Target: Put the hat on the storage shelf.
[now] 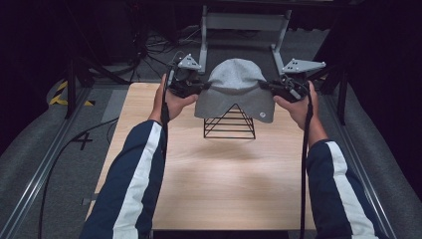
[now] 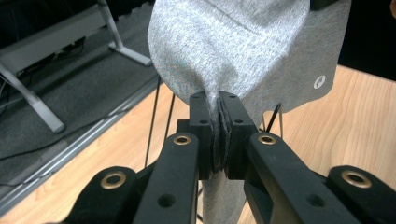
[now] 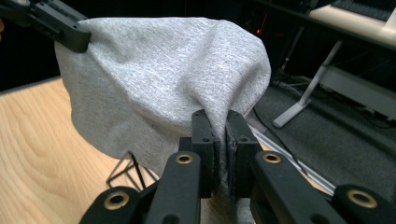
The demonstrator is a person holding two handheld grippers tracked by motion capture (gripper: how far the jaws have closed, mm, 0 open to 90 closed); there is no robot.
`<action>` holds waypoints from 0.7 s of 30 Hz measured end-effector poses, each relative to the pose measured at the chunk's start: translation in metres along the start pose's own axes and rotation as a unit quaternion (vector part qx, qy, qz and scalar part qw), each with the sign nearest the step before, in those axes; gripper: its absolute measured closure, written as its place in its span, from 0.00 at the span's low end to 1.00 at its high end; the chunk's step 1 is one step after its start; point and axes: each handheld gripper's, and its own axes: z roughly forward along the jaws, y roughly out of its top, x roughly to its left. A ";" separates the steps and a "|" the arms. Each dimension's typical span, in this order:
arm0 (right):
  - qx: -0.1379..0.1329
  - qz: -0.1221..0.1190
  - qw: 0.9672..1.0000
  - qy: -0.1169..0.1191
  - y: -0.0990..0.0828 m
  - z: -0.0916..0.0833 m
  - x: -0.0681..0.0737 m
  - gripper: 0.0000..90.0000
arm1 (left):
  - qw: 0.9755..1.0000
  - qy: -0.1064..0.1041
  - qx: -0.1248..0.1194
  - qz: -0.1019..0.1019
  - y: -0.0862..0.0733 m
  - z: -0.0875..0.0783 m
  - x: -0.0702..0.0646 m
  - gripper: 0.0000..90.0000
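Two grippers are pinching one soft grey beanie (image 1: 234, 89) from opposite sides, and it is hanging stretched between them just above the black wire pyramid stand (image 1: 230, 123) at the far middle of the desk (image 1: 219, 179). The left gripper (image 1: 203, 86) is closed tight on a fold of the hat's left edge; in the left gripper view its jaws are standing almost together with only a puckered ridge of knit between the pads. The right gripper (image 1: 263, 85) is gripping the right edge the same way, with cloth bunching up between its nearly shut jaws in the right gripper view.

Judging by how the fabric is sagging, creasing and radiating wrinkles from each pinch, the hat is looking light, limp and stretchy, with no stiffness of its own. It is probably not slippery, since the knit is biting well into the pads, and it is hardly fragile, though a hard pull could be dragging it out of shape. The lower band, near the small round logo (image 1: 262, 114), is seeming the best place to hold, because the doubled hem is giving the jaws more to clamp. Keeping both holds at equal height and spread apart is likely helping the opening stay wide enough to be settling over the stand's tip; the stand's thin wires may be snagging loose cloth.
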 end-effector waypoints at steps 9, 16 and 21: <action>0.029 0.002 1.000 0.012 -0.030 0.015 0.007 0.94 | 1.000 -0.006 0.020 -0.004 -0.024 0.015 -0.005 0.95; 0.044 0.011 0.999 0.018 -0.049 0.022 0.009 0.94 | 0.999 -0.011 0.028 -0.014 -0.043 0.028 -0.009 0.94; 0.058 0.012 0.998 0.020 -0.062 0.029 0.012 0.94 | 0.999 -0.011 0.044 -0.015 -0.055 0.039 -0.013 0.94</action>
